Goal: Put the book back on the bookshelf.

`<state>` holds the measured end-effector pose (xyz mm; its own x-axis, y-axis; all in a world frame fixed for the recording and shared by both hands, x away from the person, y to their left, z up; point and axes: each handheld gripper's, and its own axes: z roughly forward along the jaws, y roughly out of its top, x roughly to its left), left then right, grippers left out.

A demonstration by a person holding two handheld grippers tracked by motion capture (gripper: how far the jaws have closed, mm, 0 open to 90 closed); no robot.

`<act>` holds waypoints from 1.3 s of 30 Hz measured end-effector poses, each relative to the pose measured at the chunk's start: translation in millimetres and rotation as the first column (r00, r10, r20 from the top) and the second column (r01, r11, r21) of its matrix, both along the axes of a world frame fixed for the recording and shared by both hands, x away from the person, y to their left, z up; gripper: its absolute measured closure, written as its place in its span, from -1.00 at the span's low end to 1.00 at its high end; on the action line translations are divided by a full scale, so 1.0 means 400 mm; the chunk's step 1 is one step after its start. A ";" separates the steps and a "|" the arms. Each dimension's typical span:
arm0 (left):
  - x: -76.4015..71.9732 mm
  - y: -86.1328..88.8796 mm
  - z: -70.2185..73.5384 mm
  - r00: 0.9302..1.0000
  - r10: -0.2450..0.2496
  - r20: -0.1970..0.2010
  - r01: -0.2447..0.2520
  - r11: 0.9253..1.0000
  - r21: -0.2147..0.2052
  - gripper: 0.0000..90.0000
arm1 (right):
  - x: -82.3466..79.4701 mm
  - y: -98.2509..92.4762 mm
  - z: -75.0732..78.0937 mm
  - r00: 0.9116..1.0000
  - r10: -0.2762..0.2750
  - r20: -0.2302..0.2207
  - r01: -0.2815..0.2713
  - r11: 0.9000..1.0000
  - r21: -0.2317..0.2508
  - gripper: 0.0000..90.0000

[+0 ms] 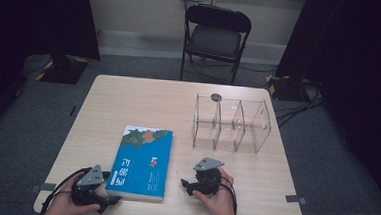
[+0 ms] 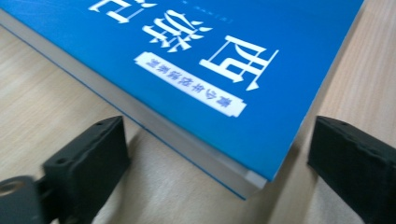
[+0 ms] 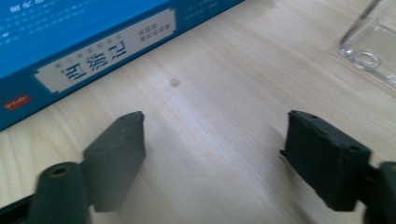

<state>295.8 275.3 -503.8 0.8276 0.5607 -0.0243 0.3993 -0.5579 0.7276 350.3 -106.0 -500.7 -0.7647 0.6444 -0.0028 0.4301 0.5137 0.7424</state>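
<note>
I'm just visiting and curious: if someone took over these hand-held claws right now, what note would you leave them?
Left claw: open, at the near left corner of the blue book, not gripping.
Right claw: open over bare table, right of the book, holding nothing.
The book lies flat near the front edge. The clear divider rack stands empty, farther back on the right.
Done: nothing moved yet.
Left, probably: grip the book and stand it in the rack.

Book (image 1: 141, 163) flat on the counter (image 1: 129, 98), near the front edge, left of centre. Divided rack (image 1: 231, 124) standing right of it and farther back, well apart. Left hand-held gripper (image 1: 103, 201) at the book's near left corner; right hand-held gripper (image 1: 189, 186) just right of the book. Chair (image 1: 216, 36) behind the counter.
</note>
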 end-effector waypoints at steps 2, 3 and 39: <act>0.000 0.000 0.000 1.000 0.000 0.000 0.000 1.000 0.000 -0.96 | -0.002 0.005 -0.001 1.000 0.022 -0.013 -0.022 1.000 -0.011 -0.72; -0.001 0.000 0.000 1.000 0.003 0.000 -0.003 1.000 0.000 -0.96 | -0.003 0.005 -0.001 1.000 0.020 -0.014 -0.020 1.000 -0.012 -0.72; -0.013 -0.005 0.048 0.996 0.072 -0.044 -0.071 0.997 0.035 -0.47 | -0.036 0.104 -0.002 0.990 0.143 -0.009 -0.143 0.990 -0.016 -0.75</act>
